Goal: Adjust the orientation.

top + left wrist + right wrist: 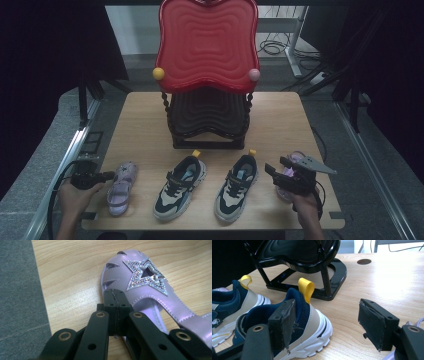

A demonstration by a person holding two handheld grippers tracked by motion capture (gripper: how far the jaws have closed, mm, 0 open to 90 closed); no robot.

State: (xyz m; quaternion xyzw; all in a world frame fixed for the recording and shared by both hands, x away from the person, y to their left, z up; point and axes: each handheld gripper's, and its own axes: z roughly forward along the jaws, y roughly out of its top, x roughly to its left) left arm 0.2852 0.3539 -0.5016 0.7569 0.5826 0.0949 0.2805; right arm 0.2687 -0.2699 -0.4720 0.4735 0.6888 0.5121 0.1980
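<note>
On the wooden table (pixel 280 115), the left gripper (pixel 115 298), clenched empty, rests against the purple sandal (pixel 147 290) just ahead, and could shove it sideways; the right gripper (pixel 324 325) gapes beside the sneaker (pixel 294 322).

No legible text, label, brand or number on any shoe, stand or table.
</note>
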